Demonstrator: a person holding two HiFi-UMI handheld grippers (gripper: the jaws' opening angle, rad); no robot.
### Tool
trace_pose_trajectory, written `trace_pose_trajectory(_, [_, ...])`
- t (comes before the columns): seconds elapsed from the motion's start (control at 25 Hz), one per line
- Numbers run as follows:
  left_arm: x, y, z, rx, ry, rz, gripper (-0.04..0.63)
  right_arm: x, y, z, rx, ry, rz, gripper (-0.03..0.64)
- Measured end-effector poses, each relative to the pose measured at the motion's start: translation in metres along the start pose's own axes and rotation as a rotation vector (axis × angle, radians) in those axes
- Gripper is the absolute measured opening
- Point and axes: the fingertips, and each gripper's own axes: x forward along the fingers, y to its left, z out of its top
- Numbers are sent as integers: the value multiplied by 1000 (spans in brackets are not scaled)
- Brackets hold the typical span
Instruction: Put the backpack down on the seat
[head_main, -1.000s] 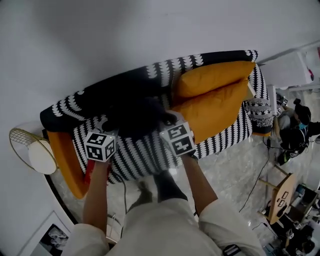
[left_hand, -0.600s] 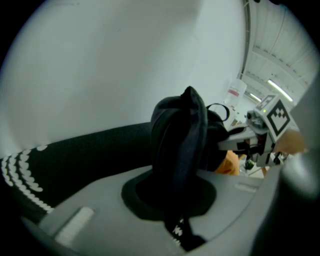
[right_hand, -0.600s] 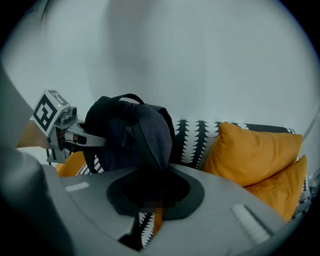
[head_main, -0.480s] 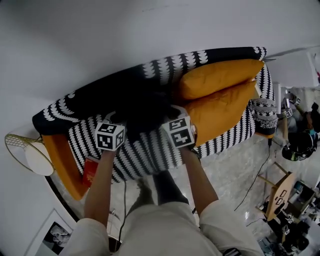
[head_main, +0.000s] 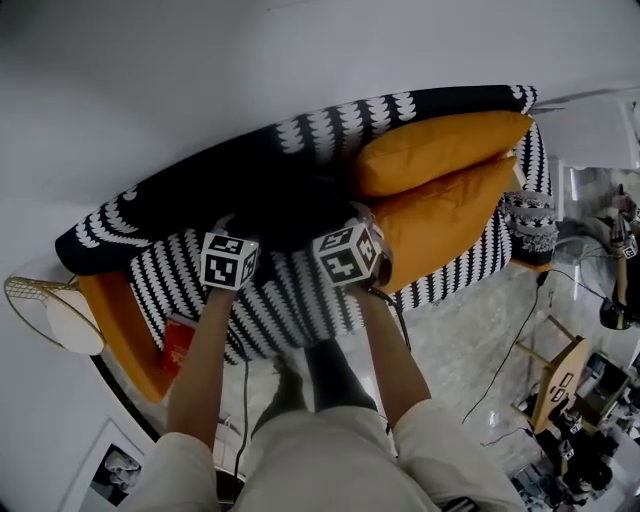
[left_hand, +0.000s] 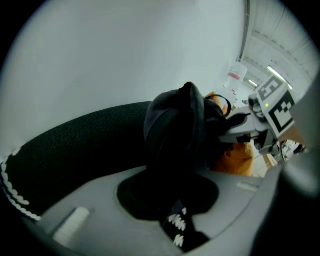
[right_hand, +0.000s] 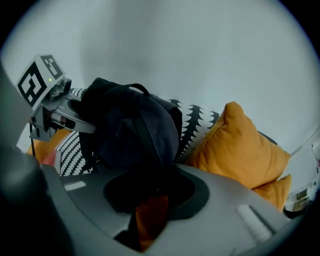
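Observation:
A black backpack (head_main: 298, 212) rests upright on the black-and-white patterned sofa seat (head_main: 290, 312), leaning toward the backrest. My left gripper (head_main: 238, 246) is at its left side and my right gripper (head_main: 336, 234) at its right side, next to the orange cushions (head_main: 440, 150). Both sets of jaws are opening. In the left gripper view the backpack's (left_hand: 175, 130) dark fabric runs down into my left gripper (left_hand: 172, 207), and the sofa pattern shows through the gap. In the right gripper view the backpack (right_hand: 130, 130) likewise runs down into my right gripper (right_hand: 150, 200), with orange showing through its gap.
A gold wire side table (head_main: 55, 310) with a white top stands left of the sofa. A red item (head_main: 180, 345) lies on an orange cloth (head_main: 125, 330). Cables (head_main: 500, 380), a wooden stool (head_main: 560, 385) and clutter occupy the floor at the right. My legs stand against the sofa front.
Both grippers have moved a little farther in toward the sofa back with the backpack. The backpack now sits on the seat.

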Motion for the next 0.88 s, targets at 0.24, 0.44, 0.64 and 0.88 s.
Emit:
trace_pose_trajectory(0.24, [15,-6,-12,7,32,-18,168,6,-4,-7,-5,-18,3,141])
trace_pose_trajectory(0.44, [8,-7,-17,33,61,26,270,-6,-5,-8,12,-32,-13,219])
trace_pose_trajectory(0.64, [-6,-13,-4,34,35,86,323,-29,-23,-17,44,-62,-37,225])
trace_pose_trajectory(0.88, [-39,-32,7,8,-19,141,324,-64,-33,-35,84,-78,-29,229])
